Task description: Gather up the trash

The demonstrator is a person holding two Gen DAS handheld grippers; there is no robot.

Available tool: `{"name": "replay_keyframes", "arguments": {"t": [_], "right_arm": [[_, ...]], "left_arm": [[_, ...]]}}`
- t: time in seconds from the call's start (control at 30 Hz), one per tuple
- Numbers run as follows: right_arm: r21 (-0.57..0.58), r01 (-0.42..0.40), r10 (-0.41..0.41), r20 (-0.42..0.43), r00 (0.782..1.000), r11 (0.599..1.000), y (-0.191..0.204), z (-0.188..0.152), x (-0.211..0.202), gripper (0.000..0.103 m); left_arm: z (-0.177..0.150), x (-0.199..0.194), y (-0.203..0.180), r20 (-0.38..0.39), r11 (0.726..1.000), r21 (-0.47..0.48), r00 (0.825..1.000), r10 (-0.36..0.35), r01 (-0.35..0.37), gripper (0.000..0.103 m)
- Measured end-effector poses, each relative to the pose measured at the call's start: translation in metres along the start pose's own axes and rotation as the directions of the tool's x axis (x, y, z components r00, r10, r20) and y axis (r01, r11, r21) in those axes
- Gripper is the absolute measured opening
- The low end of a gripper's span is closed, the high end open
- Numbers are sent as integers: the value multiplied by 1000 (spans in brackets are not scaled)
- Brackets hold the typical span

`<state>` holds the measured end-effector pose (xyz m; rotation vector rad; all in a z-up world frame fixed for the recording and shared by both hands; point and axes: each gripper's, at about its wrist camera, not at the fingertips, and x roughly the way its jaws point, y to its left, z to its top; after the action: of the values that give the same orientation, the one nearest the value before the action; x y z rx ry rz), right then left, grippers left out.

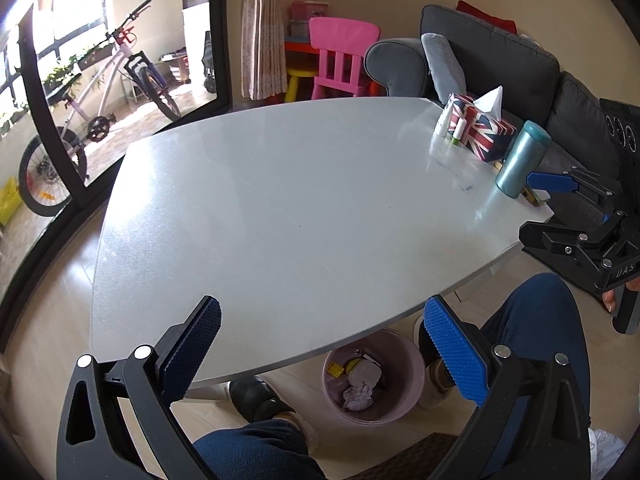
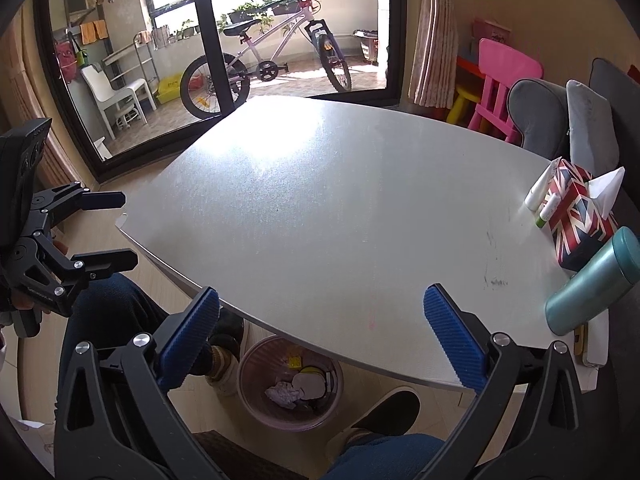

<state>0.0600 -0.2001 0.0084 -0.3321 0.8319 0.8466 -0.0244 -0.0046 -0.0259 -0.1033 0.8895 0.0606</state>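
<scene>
The left tool (image 1: 322,344) hangs over the near edge of the pale grey matte surface (image 1: 280,208) with its blue ribbed pads spread wide and nothing between them. The right tool (image 2: 320,334) hovers likewise at the near edge, its pads also spread and empty. Below and just ahead of both tools, under the edge of the surface, stands a round pinkish plastic waste bin (image 2: 256,396) on the floor, and inside it lie a crumpled pale paper wad (image 2: 284,394), a flat whitish round piece and a yellow scrap. To the far right of the right tool, a teal metal flask (image 2: 592,284) stands on the surface, just beside a flag-patterned tissue box (image 2: 576,220) and two small white tubes (image 2: 540,196). The person's dark blue trouser legs (image 1: 532,320) flank the bin.
</scene>
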Motion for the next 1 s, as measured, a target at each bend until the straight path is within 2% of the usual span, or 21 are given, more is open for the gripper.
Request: {"name": "replay_keyframes", "arguments": {"t": [0.2,0.4,0.57,0.83,1.0], "right_arm": [[20,27,-27,11,1000,999,-6,13,0,100],[23,32,-33,38,999,999,-12,24,-5,100],[14,36,-37,49,998,999,-14,30,-8,100],[11,39,-39,51,998,999,-16,31,-8,100],[10,40,-40,53,998,999,-16,31,-8,100]], "left_arm": [[12,-1,14,13,999,-22,1000,26,-26,97],[27,-5,20,35,998,-4,998,56,-56,97],[36,-8,25,43,999,-10,998,52,-52,97],[39,-3,25,17,997,-8,997,81,-80,97],[37,-3,24,25,991,-2,990,137,-137,97]]}}
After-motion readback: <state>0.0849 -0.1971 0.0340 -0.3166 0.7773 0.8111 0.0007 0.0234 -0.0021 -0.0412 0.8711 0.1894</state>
